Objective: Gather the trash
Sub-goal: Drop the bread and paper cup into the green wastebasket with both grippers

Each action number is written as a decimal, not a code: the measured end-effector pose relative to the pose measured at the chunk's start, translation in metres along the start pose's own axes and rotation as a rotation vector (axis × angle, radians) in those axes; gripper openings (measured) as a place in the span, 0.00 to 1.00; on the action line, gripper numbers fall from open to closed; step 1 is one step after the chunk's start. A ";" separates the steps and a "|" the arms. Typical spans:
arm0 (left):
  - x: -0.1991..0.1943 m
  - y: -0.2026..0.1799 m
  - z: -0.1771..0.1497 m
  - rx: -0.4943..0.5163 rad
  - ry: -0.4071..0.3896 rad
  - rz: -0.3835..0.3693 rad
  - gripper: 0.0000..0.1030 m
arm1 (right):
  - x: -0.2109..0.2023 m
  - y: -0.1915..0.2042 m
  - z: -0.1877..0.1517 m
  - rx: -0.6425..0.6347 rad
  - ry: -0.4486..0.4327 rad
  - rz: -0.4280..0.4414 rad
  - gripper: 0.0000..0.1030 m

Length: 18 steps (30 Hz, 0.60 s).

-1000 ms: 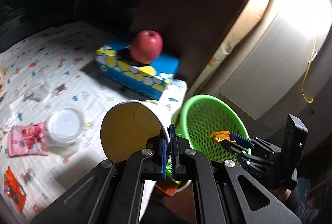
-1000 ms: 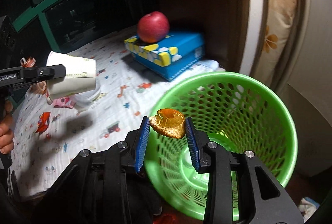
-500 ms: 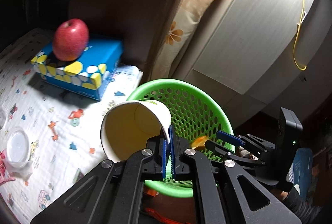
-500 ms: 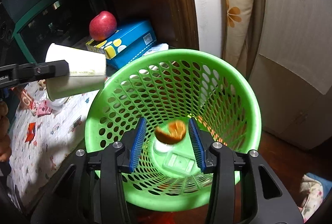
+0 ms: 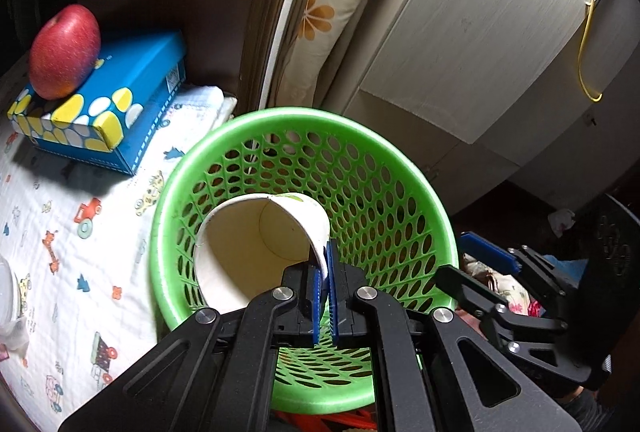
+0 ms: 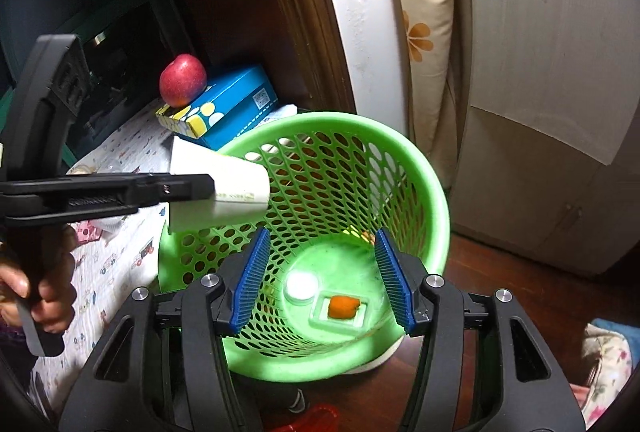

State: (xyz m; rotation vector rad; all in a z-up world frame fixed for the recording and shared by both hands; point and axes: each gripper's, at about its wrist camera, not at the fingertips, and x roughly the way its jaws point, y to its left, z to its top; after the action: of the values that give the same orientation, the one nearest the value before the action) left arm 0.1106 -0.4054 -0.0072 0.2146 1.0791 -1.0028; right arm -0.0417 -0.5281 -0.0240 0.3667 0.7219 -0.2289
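Note:
A white paper cup (image 5: 256, 252) lies on its side over the mouth of the green mesh basket (image 5: 360, 159), and my left gripper (image 5: 326, 272) is shut on its rim. In the right wrist view the cup (image 6: 224, 187) hangs at the basket's left rim (image 6: 400, 139), held by the left gripper (image 6: 200, 187). My right gripper (image 6: 320, 272) is above the basket; its jaws are opening with nothing between them. An orange peel (image 6: 343, 306) lies on the basket floor in a clear tray, beside a round white lid (image 6: 302, 286).
A red apple (image 5: 64, 51) sits on a blue tissue box (image 5: 120, 103) on the patterned cloth (image 5: 60, 252) left of the basket. A flowered pillow (image 5: 332, 11) and a white cabinet (image 5: 480, 31) stand behind. A person's hand (image 6: 44, 292) grips the left handle.
Both grippers came over the basket. The right gripper opened and the orange peel fell to the basket floor. The left gripper carried the cup from above the cloth to the basket's mouth.

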 end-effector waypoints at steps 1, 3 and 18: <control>0.004 -0.001 0.000 0.000 0.011 0.001 0.04 | -0.001 -0.002 -0.001 0.004 -0.002 0.000 0.54; 0.011 -0.004 0.000 0.002 0.027 0.003 0.04 | -0.002 -0.004 -0.001 0.012 -0.002 -0.002 0.54; -0.002 0.011 -0.012 -0.054 0.005 0.042 0.47 | -0.013 0.001 0.001 0.008 -0.031 0.009 0.57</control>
State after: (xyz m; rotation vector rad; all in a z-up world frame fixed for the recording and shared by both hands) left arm 0.1112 -0.3909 -0.0146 0.1945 1.1005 -0.9348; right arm -0.0497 -0.5263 -0.0144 0.3728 0.6890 -0.2286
